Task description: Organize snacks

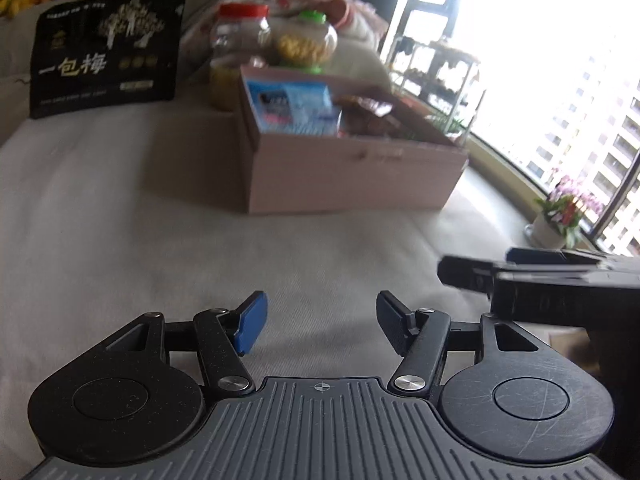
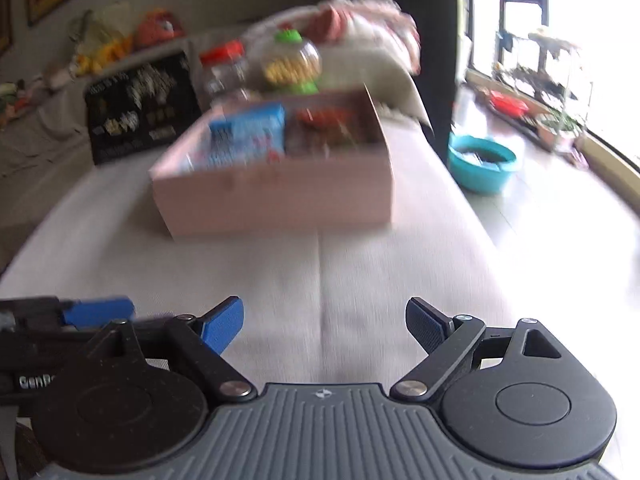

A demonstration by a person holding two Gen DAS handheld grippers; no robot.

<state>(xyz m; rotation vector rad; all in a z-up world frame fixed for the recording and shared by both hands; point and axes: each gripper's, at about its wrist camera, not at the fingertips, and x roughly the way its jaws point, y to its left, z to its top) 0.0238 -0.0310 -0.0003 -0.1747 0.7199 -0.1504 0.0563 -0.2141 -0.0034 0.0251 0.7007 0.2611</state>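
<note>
Two grippers point out over a pale, matte fabric surface (image 1: 120,208), soft and faintly creased, with a seam running down its middle in the right wrist view. At far left a flat, glossy black pouch (image 1: 106,54) with gold print stands upright. Just right of it sits a clear plastic jar with a red lid (image 1: 240,36), then a rounded clear jar with a green lid (image 1: 307,42) holding yellow pieces. In front of both jars lies a shallow rectangular cardboard box (image 1: 352,168), pinkish and smooth-sided; a light blue packet (image 1: 292,106) stands in its left part and reddish-brown wrapped snacks (image 1: 368,114) fill its right part, blurred.

The left gripper (image 1: 320,322) has its blue-padded jaws well apart, nothing between them. The right gripper (image 2: 324,330) stands wider still, likewise empty, over bare fabric and well short of the box.
</note>
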